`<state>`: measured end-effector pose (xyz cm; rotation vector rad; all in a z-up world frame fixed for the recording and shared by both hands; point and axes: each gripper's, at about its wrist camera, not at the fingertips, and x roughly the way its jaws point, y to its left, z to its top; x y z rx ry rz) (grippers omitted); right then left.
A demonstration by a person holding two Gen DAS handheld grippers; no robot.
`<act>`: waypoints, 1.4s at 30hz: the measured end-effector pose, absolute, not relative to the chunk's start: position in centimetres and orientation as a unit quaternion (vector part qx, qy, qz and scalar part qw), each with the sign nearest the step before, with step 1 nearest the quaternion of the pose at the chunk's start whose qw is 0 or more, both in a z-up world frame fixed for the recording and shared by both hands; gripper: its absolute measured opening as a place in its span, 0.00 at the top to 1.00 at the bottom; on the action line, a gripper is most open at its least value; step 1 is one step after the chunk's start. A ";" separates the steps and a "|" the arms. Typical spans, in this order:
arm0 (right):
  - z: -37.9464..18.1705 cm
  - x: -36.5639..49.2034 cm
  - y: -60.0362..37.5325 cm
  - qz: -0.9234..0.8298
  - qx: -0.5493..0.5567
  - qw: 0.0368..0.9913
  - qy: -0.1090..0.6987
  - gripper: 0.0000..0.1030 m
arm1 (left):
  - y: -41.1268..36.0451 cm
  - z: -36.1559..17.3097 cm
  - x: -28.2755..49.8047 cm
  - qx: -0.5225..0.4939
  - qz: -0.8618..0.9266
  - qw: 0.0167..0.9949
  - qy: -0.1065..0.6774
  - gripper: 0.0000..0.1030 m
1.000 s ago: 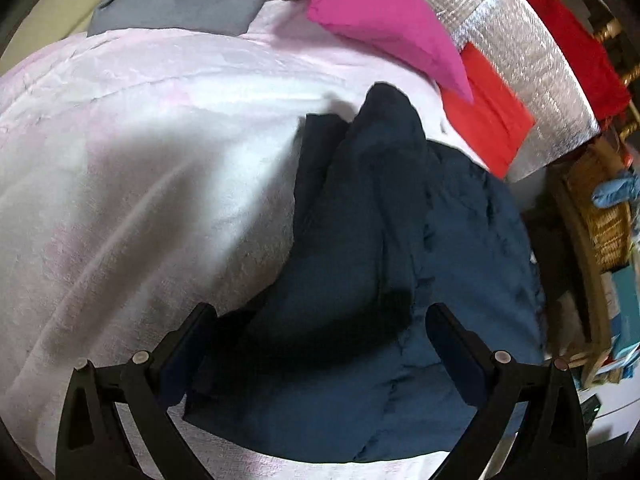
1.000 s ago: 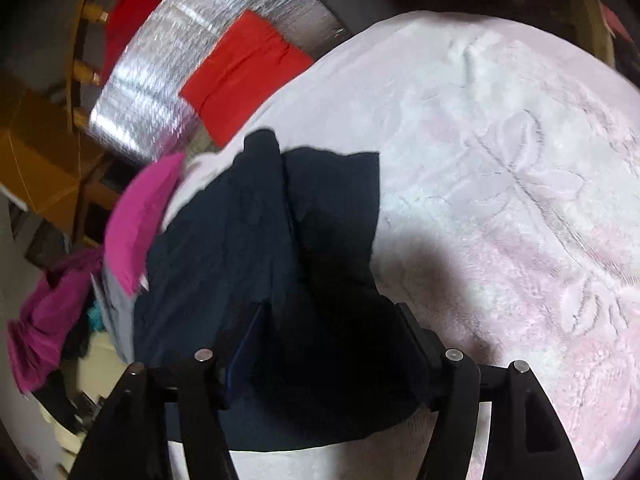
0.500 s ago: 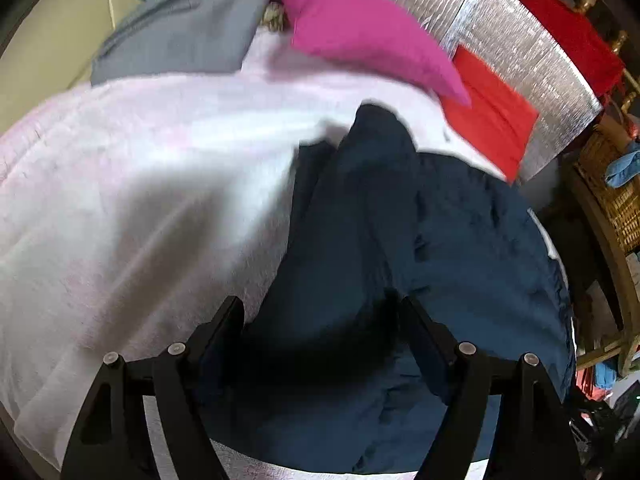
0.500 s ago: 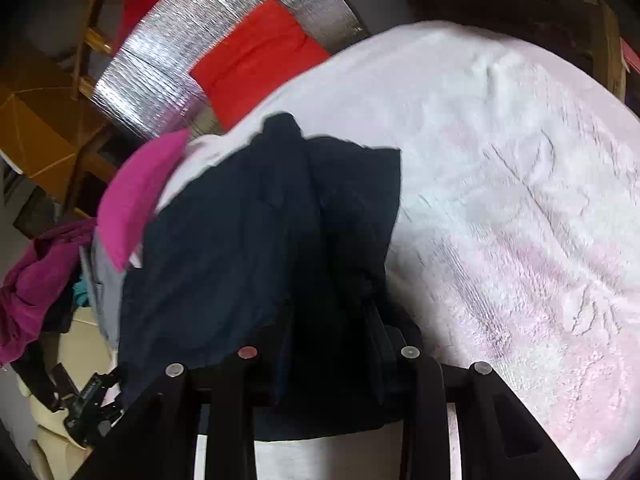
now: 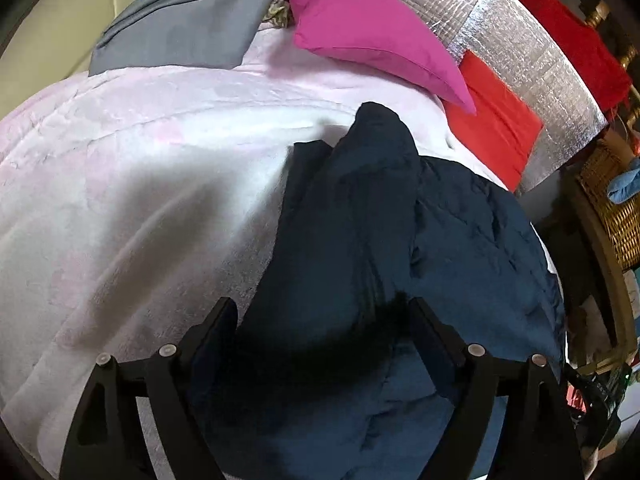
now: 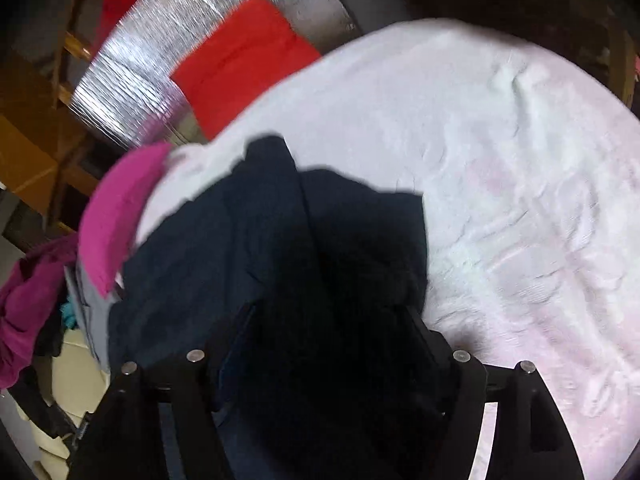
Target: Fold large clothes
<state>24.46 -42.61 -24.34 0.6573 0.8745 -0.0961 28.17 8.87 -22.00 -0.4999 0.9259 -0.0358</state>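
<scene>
The dark navy quilted garment (image 5: 360,240) lies bunched on the pale pink fleece blanket (image 5: 120,160), filling each frame's lower centre. The left gripper (image 5: 320,320) and right gripper (image 6: 332,320) are both opening, fingers spread astride its folds, fabric between them unpinched. A magenta pillow (image 5: 372,28) sits at upper centre.

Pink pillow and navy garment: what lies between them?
Only bare pale blanket between pink pillow and navy garment, seen in the left wrist view.

left claw (image 5: 320,316): black fingers, silver screws | right claw (image 6: 326,320): same
</scene>
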 end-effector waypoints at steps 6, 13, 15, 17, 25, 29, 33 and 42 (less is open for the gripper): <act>-23.1 23.9 -41.4 -0.053 0.272 0.874 0.400 0.54 | 7.9 -20.2 27.7 -0.218 -0.024 0.894 0.391 0.17; -23.2 23.5 -42.0 -0.058 0.284 0.860 0.420 0.51 | 7.3 -21.4 28.7 -0.202 -0.015 0.881 0.428 0.17; -22.1 22.4 -42.4 -0.051 0.300 0.861 0.407 0.48 | 7.7 -21.3 28.6 -0.206 -0.014 0.880 0.428 0.17; -21.2 21.2 -42.7 -0.050 0.299 0.870 0.388 0.32 | 7.9 -21.2 28.5 -0.209 -0.013 0.879 0.428 0.17; -23.8 19.4 -42.4 -0.038 0.298 0.853 0.426 0.29 | 8.8 -21.2 27.0 -0.218 -0.029 0.870 0.441 0.16; -22.9 19.4 -40.4 -0.028 0.260 0.871 0.415 0.54 | 8.4 -21.0 26.6 -0.203 -0.038 0.875 0.438 0.17; -21.6 19.0 -39.6 -0.024 0.245 0.885 0.395 0.56 | 8.6 -20.3 26.1 -0.209 -0.033 0.886 0.413 0.17; -21.9 17.5 -41.2 -0.045 0.276 0.874 0.398 0.49 | 7.3 -21.0 26.0 -0.152 0.003 0.877 0.455 0.16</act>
